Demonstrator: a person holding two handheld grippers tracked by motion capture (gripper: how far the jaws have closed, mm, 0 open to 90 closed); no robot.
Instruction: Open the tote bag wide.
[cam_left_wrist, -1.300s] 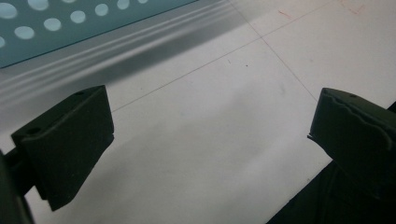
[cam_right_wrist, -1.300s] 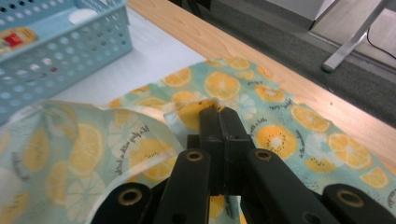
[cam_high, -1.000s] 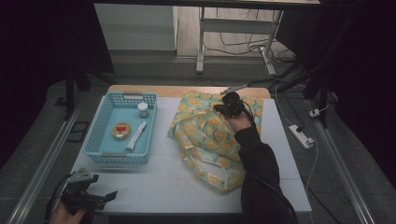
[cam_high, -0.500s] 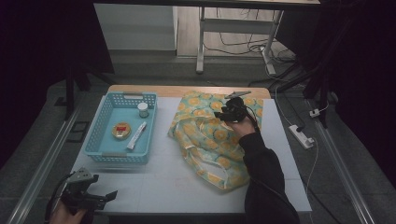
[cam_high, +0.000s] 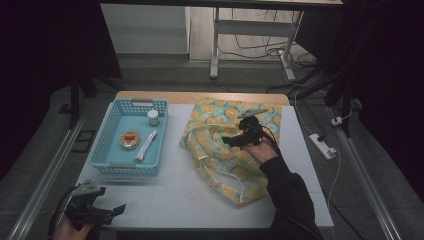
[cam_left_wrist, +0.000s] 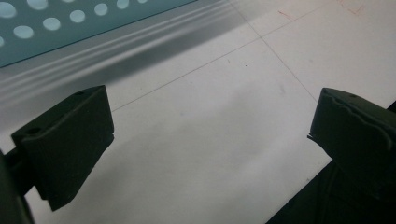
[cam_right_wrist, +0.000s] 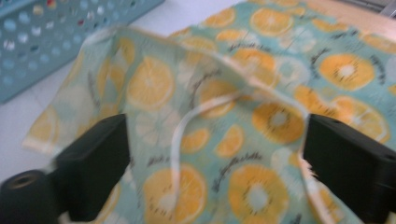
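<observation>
A cloth bag (cam_high: 220, 150) printed with orange slices lies crumpled on the white table (cam_high: 185, 200), right of centre. My right gripper (cam_high: 231, 141) hovers over its middle and points left. Its jaws have just been opening and stand open, with nothing pinched between them. In the right gripper view the bag (cam_right_wrist: 261, 116) with its white handle loop lies beyond the gripper (cam_right_wrist: 215, 163). My left gripper (cam_high: 119, 210) rests at the table's near left corner. In the left gripper view it is open (cam_left_wrist: 210, 140) over bare tabletop.
A light blue basket (cam_high: 107, 150) stands at the left and holds a small white-lidded jar (cam_high: 153, 117), a round tin (cam_high: 130, 140) and a tube (cam_high: 146, 145). Beyond the table's right edge lies a power strip (cam_high: 322, 146). Bare tabletop runs along the front.
My right gripper has come back from the bag's far edge to over its middle, and its jaws now stand apart. The left gripper has stayed in place.
</observation>
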